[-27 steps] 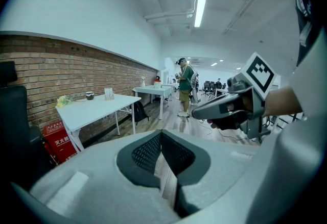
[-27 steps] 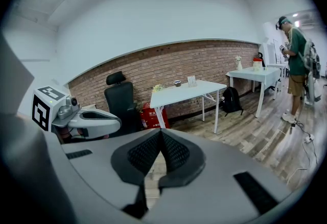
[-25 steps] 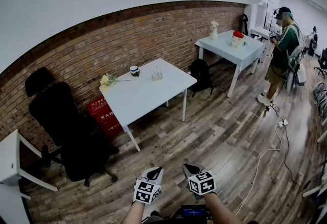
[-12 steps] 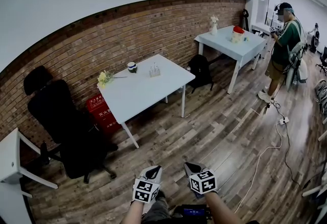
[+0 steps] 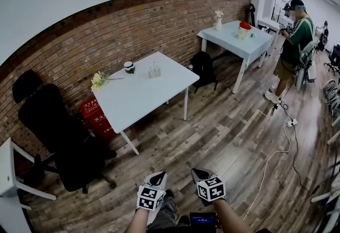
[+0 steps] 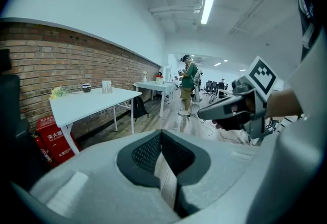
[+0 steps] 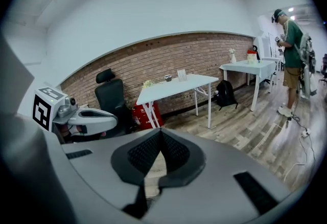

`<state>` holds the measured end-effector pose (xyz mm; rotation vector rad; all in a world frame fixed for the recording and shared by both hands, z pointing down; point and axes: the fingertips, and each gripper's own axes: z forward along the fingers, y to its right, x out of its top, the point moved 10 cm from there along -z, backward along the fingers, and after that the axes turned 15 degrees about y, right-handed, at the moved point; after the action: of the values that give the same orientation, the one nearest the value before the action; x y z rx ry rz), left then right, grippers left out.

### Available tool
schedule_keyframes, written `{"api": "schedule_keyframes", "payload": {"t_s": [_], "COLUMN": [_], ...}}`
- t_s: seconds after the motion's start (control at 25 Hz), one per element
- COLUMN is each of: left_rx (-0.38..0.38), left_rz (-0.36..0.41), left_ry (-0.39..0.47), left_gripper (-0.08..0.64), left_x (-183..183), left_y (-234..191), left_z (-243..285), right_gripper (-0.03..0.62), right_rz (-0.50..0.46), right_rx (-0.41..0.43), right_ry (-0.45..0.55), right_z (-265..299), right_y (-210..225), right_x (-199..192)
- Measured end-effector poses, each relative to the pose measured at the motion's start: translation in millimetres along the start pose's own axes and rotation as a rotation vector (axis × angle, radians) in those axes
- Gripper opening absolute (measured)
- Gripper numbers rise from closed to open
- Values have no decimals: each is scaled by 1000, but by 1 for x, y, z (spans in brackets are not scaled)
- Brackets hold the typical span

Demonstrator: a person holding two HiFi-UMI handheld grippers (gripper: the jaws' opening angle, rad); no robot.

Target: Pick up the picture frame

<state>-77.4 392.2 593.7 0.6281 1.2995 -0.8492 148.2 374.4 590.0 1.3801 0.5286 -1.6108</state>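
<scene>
The white table (image 5: 142, 96) and black chair (image 5: 53, 126) have slid leftward — a trouser leg (image 5: 169, 214) now shows below.

I see a white surface (image 5: 143, 94) with a red-brown brick wall (image 5: 106, 35) behind it. Left of it is a black chair (image 5: 53, 126), beside it a red box (image 5: 96, 117), and on it yellow flowers (image 5: 98, 80). The floor (image 5: 223, 136) is grey-brown wood grain. The left gripper (image 5: 158, 178) and right gripper (image 5: 197, 174) are grey, with black-and-white square markers.
</scene>
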Motion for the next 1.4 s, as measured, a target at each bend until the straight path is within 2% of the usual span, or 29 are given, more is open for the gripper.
{"api": "schedule_keyframes", "payload": {"t_s": [0.48,0.76,1.12,1.4], "left_rx": [-48,-83,-104,-94], "left_rz": [-5,-1,-9,-14], "left_ry": [17,22,4,1], "left_gripper": [12,12,12,12], "left_x": [37,48,51,53], "left_y": [-105,-150,-176,-189], "left_z": [94,132,163,194], "right_gripper": [8,8,8,8], "right_rz": [-11,-13,6,9], "right_rx": [-41,-73,-89,-70], "right_ry": [11,20,26,22], "right_z": [117,168,201,231], "right_y": [28,41,53,74], "right_x": [62,84,96,104]}}
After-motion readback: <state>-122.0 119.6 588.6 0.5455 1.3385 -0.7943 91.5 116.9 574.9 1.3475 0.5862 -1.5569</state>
